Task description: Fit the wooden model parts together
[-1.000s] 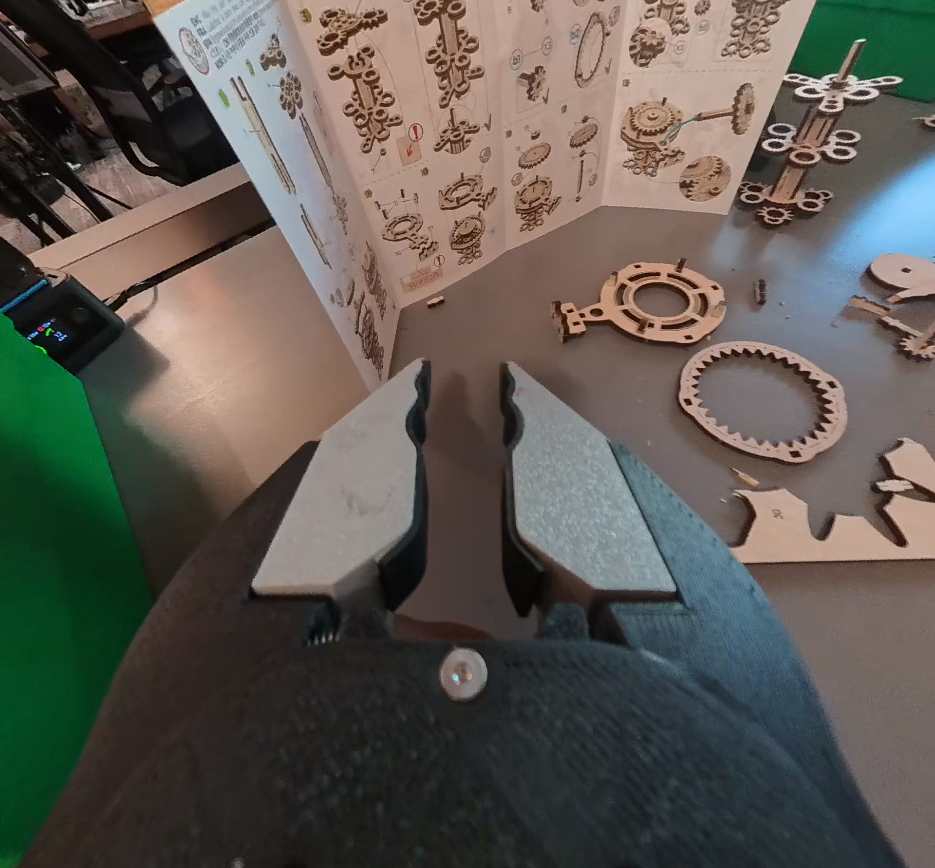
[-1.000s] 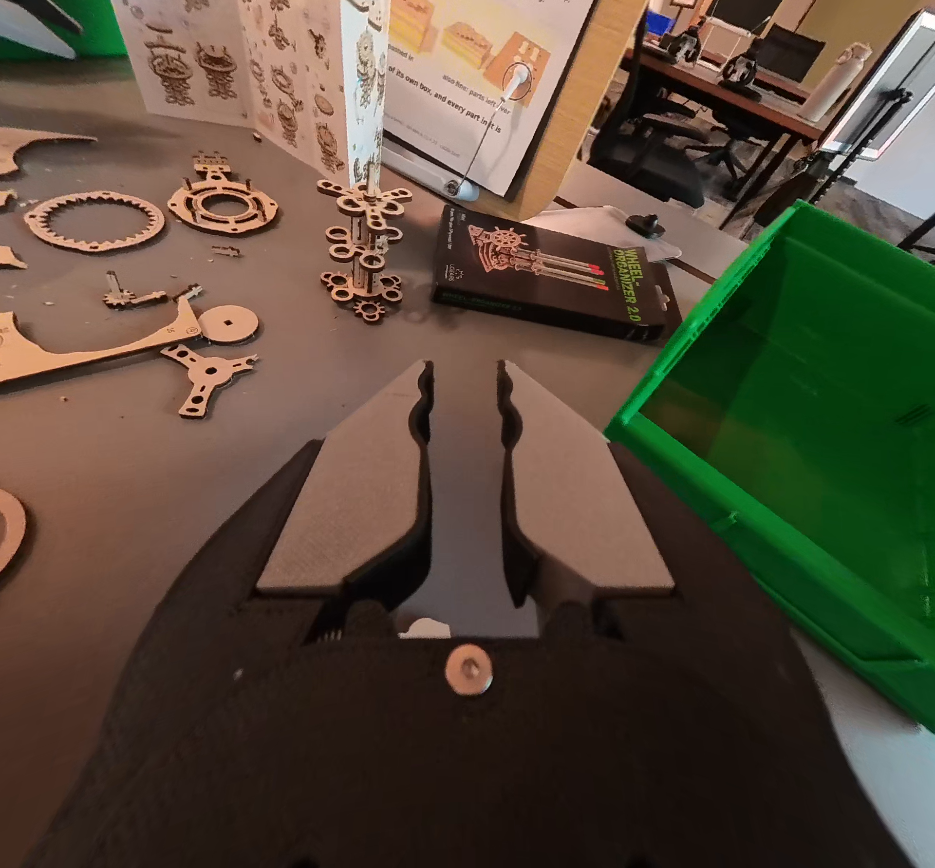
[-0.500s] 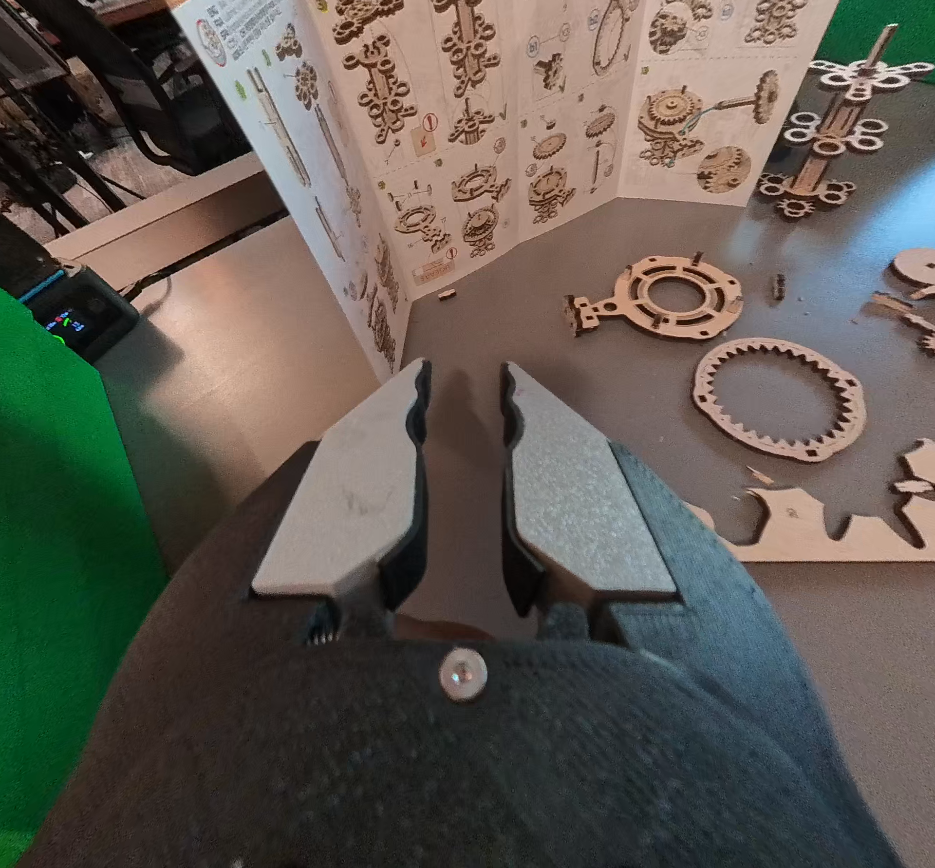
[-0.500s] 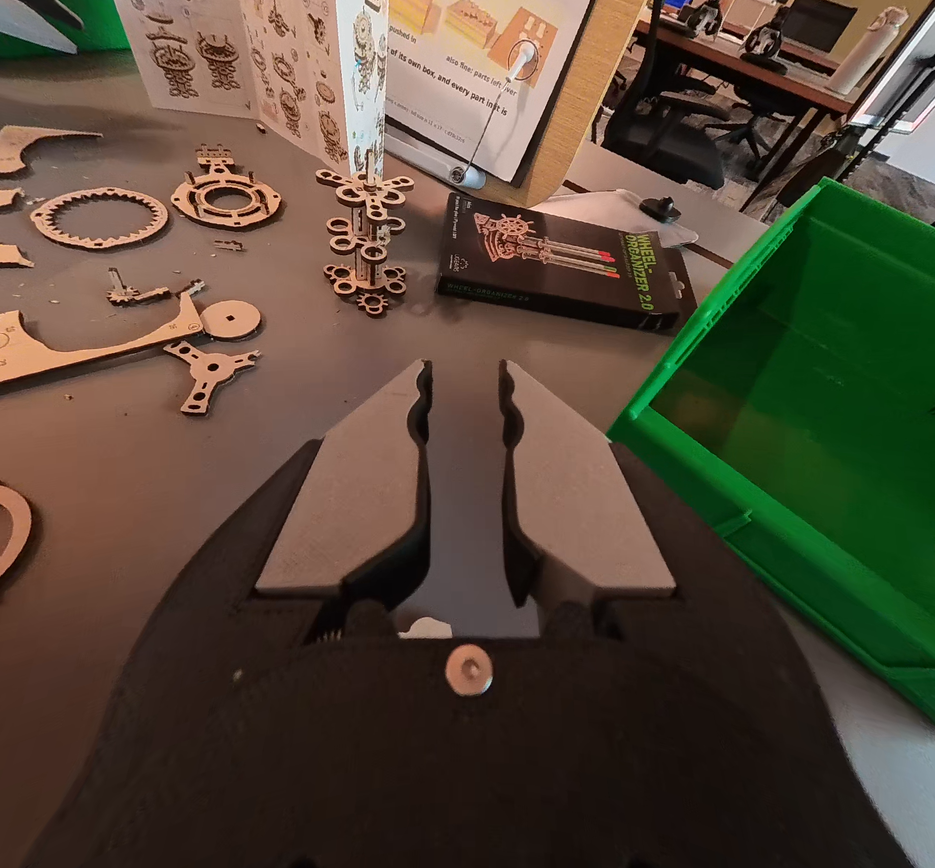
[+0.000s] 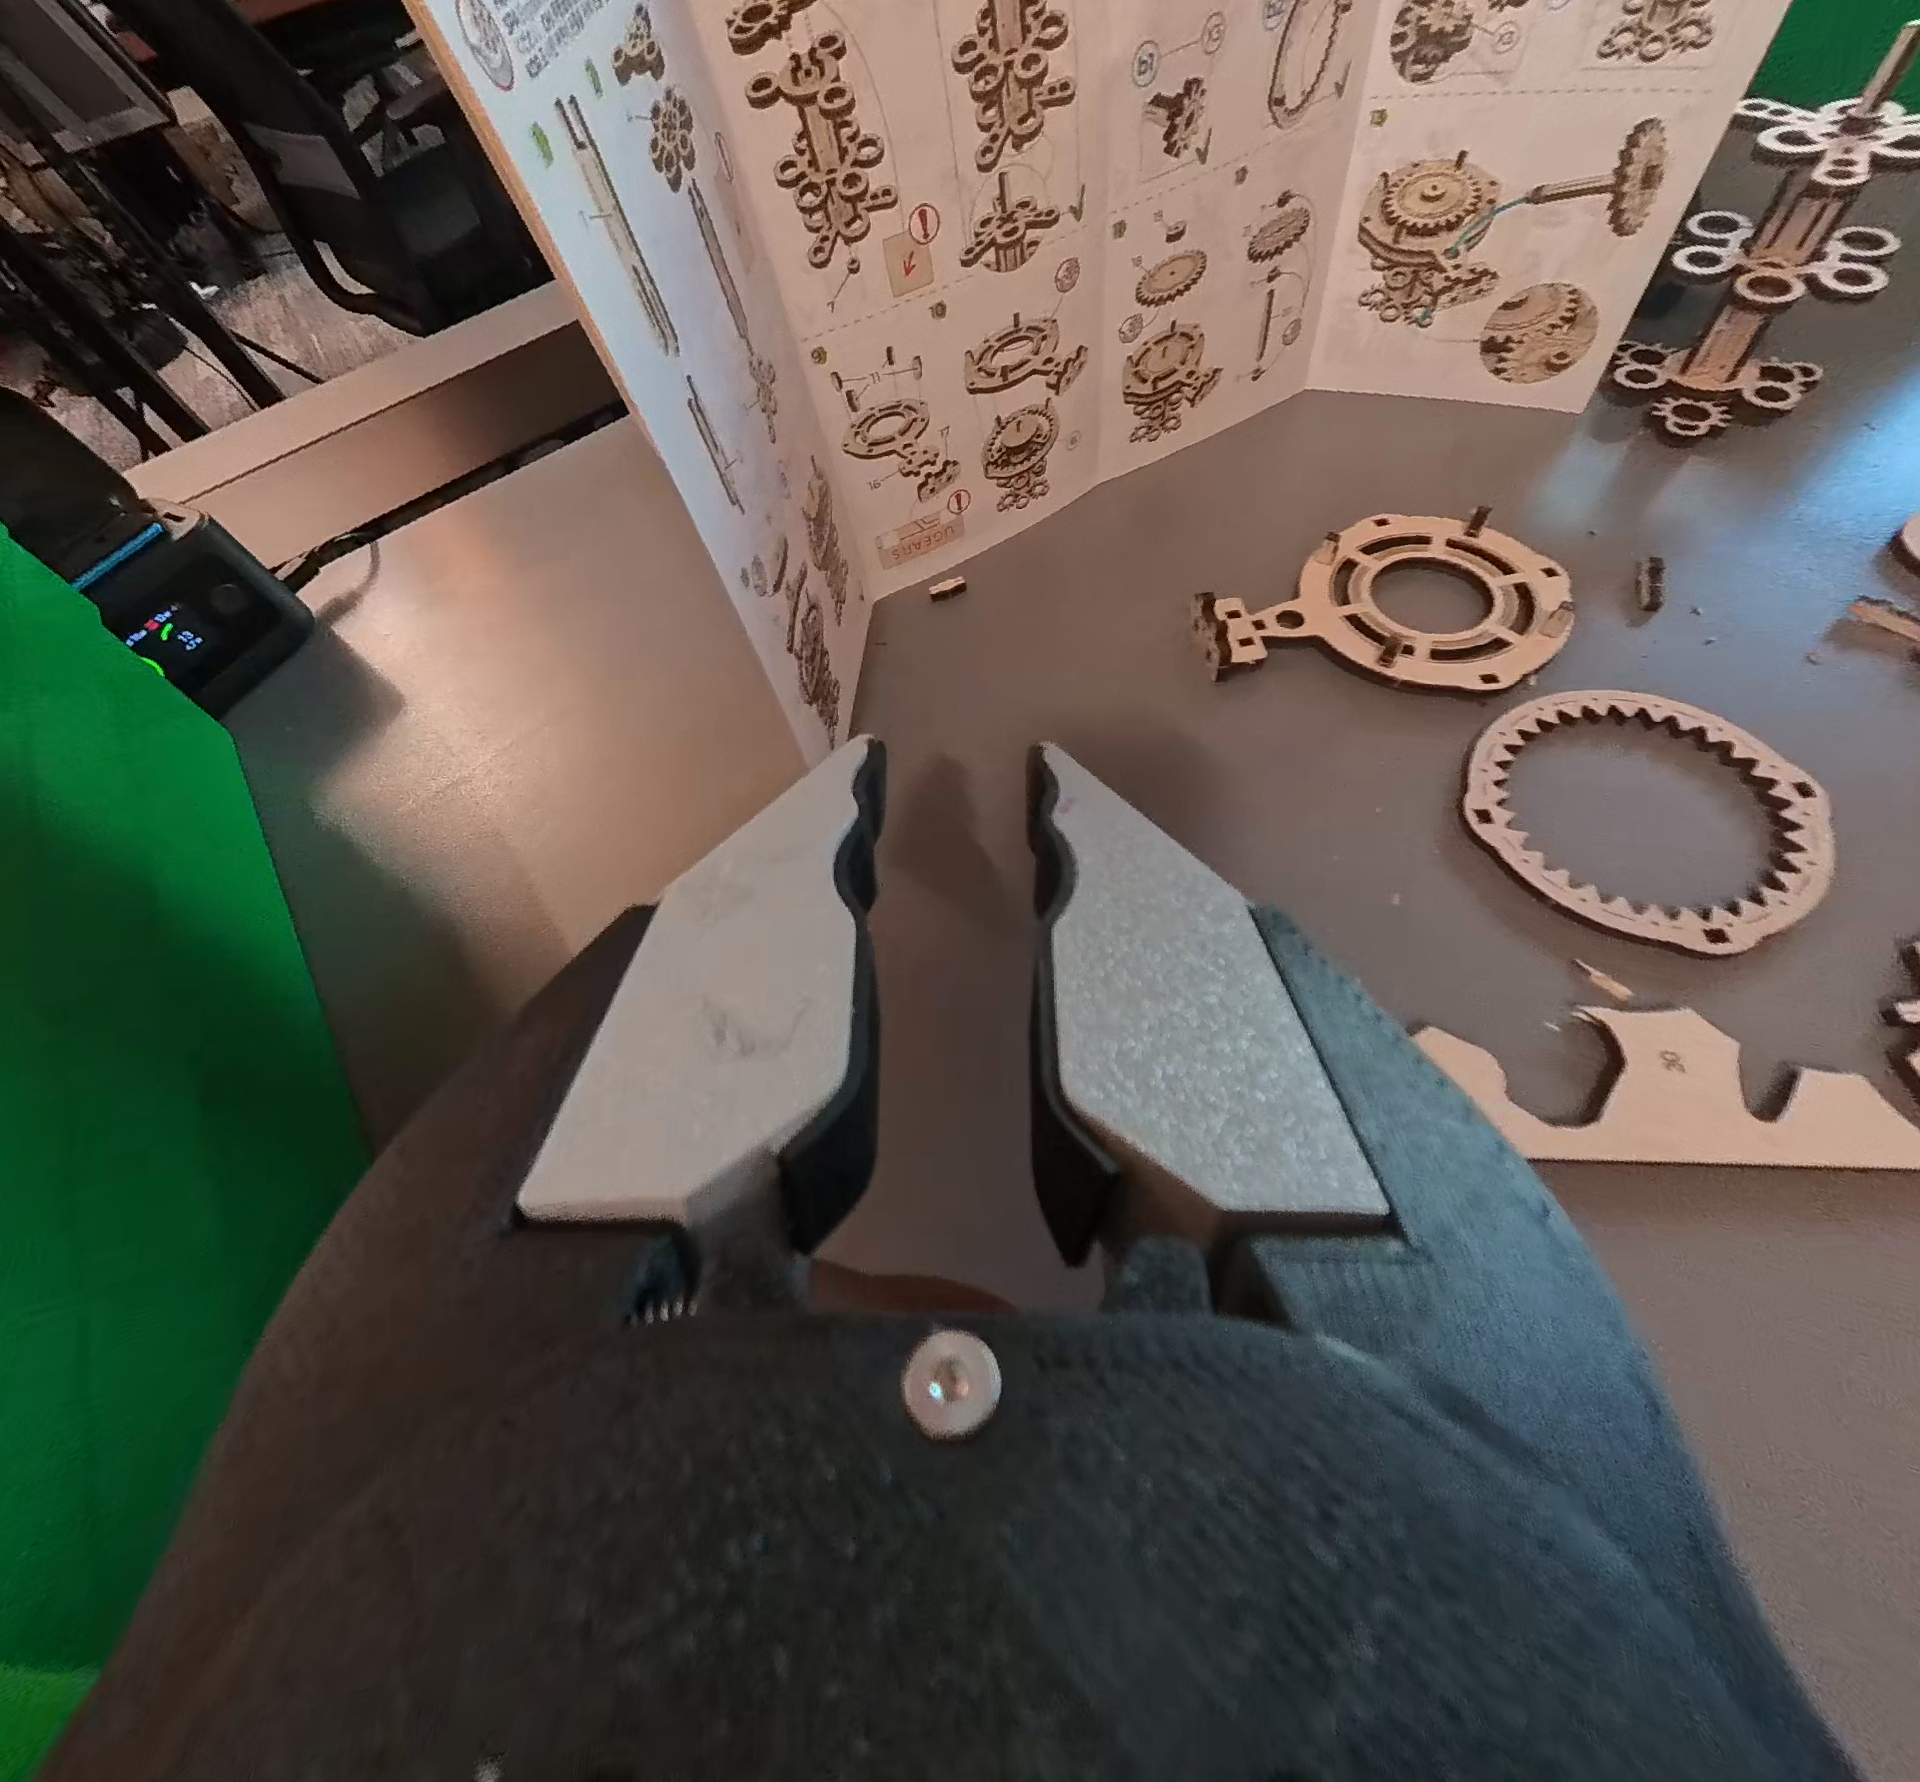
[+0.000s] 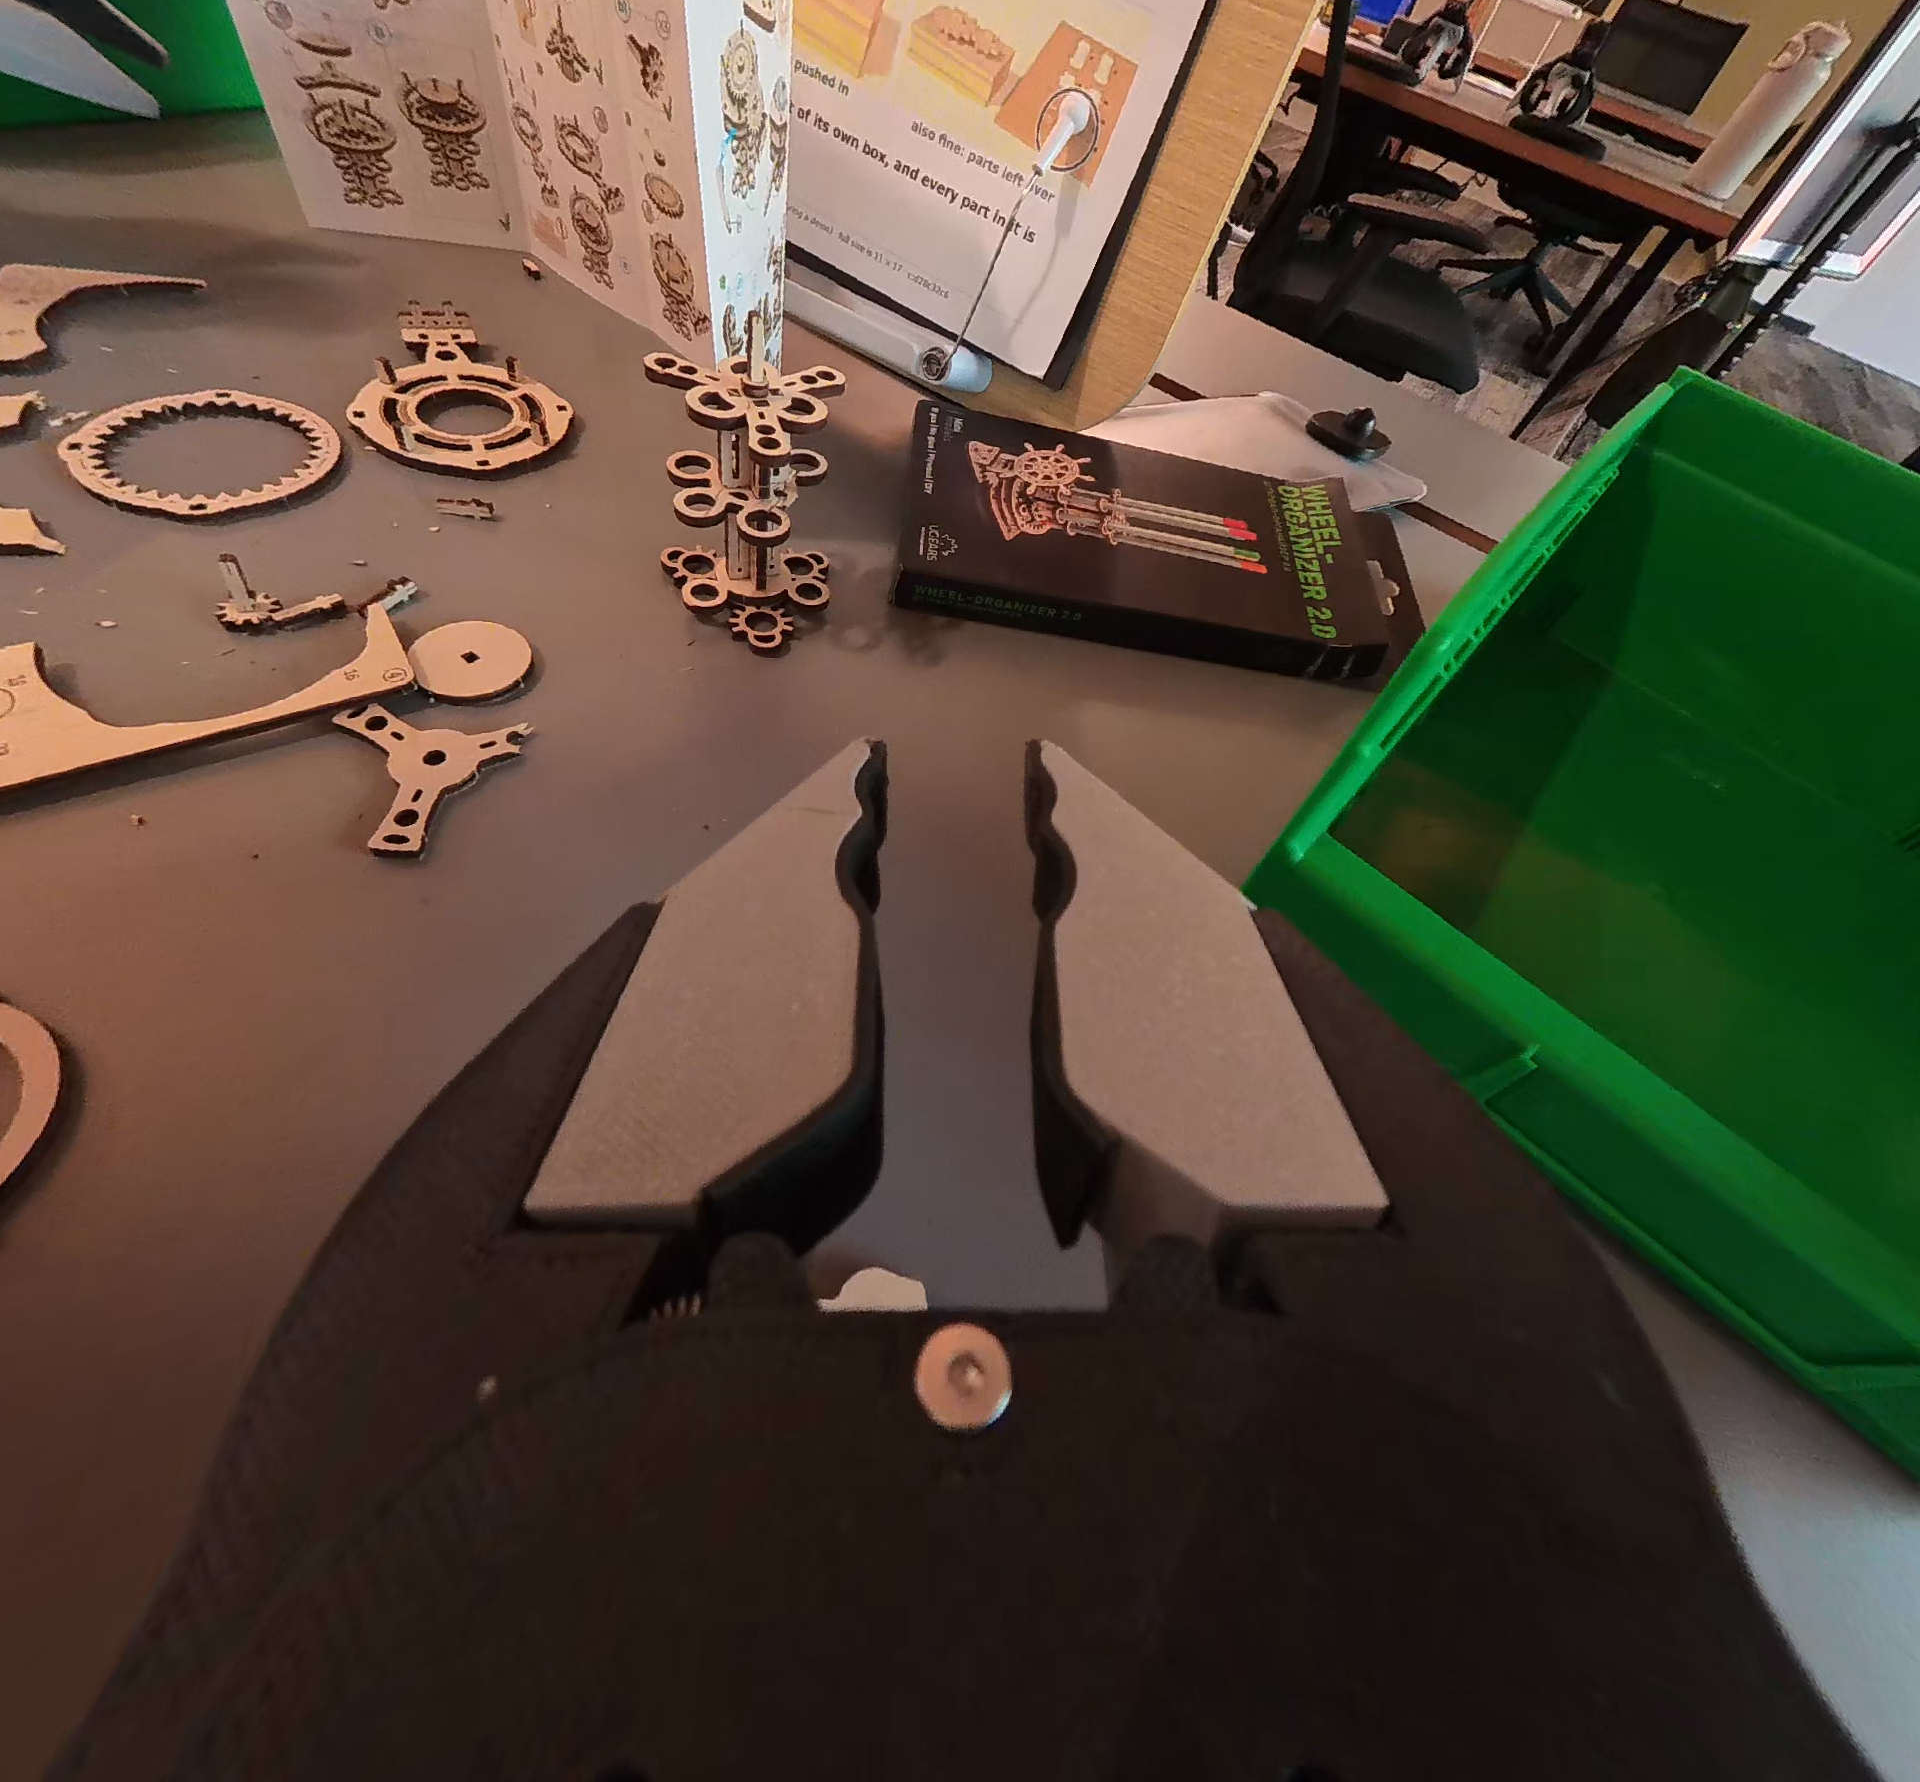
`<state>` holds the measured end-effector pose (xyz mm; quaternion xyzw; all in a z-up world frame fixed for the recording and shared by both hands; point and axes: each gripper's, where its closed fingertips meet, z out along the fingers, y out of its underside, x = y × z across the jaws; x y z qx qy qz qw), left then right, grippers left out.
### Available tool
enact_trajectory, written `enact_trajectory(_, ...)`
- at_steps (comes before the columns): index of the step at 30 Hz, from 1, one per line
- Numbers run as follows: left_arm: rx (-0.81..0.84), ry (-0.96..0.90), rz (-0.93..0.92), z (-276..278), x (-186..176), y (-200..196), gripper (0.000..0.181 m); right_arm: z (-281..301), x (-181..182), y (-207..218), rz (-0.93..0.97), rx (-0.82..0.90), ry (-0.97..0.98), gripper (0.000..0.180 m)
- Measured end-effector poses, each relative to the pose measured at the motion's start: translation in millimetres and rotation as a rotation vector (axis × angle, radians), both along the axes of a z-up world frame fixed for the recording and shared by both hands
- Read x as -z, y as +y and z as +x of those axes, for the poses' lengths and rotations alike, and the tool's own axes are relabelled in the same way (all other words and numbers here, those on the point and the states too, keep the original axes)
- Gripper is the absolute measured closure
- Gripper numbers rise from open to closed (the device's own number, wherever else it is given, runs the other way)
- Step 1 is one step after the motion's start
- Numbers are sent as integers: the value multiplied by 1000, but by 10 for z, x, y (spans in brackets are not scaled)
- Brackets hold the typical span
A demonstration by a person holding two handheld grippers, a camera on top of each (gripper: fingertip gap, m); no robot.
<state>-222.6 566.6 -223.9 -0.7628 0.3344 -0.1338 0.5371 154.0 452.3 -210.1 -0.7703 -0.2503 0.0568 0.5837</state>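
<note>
- Compared with a second ago, the left gripper [image 5: 956,776] has drawn nearer the folded white paper instruction sheet [image 5: 1091,205], which now fills more of the left wrist view; its jaws remain parted with only bare table between them
- The right gripper [image 6: 956,776] has eased forward a little, so the flat black cardboard box [image 6: 1143,548] and the wooden parts sit lower in its view; its jaws are likewise apart and hold nothing
- The green plastic bin [image 6: 1621,901] stands just right of the right gripper; the part of its inside that shows holds nothing
- The black box lies flat between the bin and the upright wooden tower of ringed tiers [image 6: 750,496]; it carries a picture and green lettering
- The sheet stands upright on the grey table [image 5: 1143,724], printed with numbered assembly diagrams
- A white printed board with a light wooden edge [image 6: 997,70] leans behind the sheet
- Loose parts lie flat on the table: a wooden ring with inner teeth [image 5: 1647,849], a round slotted wooden plate with a side tab [image 5: 1423,600] beyond it, a three-armed wooden piece [image 6: 426,766], a small wooden disc [image 6: 470,660] and a leftover cut plywood sheet [image 5: 1683,1098]
- A small black device with a lit screen [image 5: 192,620] sits at the table's left edge
</note>
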Motion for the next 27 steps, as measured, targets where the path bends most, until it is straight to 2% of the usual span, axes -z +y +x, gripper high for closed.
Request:
enact_trajectory(18, 3, 17, 1, 1, 15, 8, 157, -12, 3, -5, 1, -6, -2, 157)
enact_trajectory(20, 103, 2, -5, 106, -18, -109, 157, -12, 2, -6, 2, -5, -2, 157)
enact_trajectory(21, 220, -15, -30, 222, -30, -262, 159, -12, 0, -5, 2, -5, -1, 157)
enact_trajectory(23, 445, 29, -105, 362, 17, -613, 152, -10, -3, -7, 4, -5, 0, 156)
enact_trajectory(25, 397, 86, 21, 264, -98, -553, 148, -8, -10, -9, 8, -4, 2, 156)
enact_trajectory(27, 401, 5, 46, 187, -297, -579, 152, -6, -11, -9, 6, -5, 5, 156)
